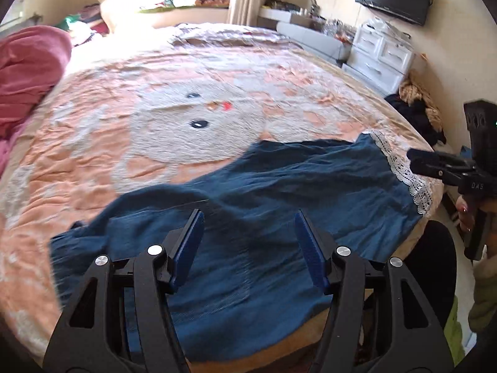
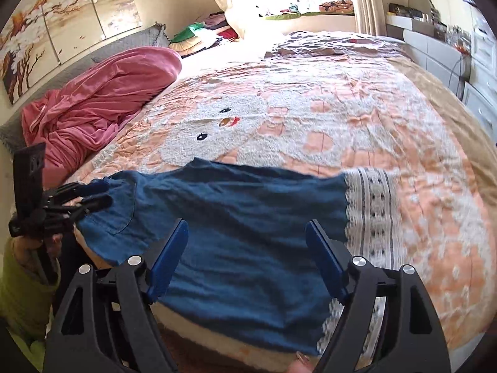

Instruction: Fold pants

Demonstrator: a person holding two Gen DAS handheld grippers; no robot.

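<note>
Dark blue pants [image 1: 279, 186] with a white lace hem [image 1: 403, 171] lie spread along the near edge of the bed. My left gripper [image 1: 248, 217] is open and empty, hovering over the waist end with its blue pads [image 1: 189, 245] apart. My right gripper [image 2: 247, 227] is open and empty above the pants [image 2: 242, 217], near the lace hem [image 2: 369, 205]. The left gripper also shows in the right wrist view [image 2: 96, 195] at the pants' left end. The right gripper shows in the left wrist view [image 1: 416, 158] by the lace hem.
The bed has an orange and white cartoon quilt [image 1: 186, 108]. A pink blanket [image 2: 102, 102] is heaped at the head of the bed. White drawers [image 1: 382, 52] and a pile of clothes [image 1: 416, 102] stand beyond the bed's right side.
</note>
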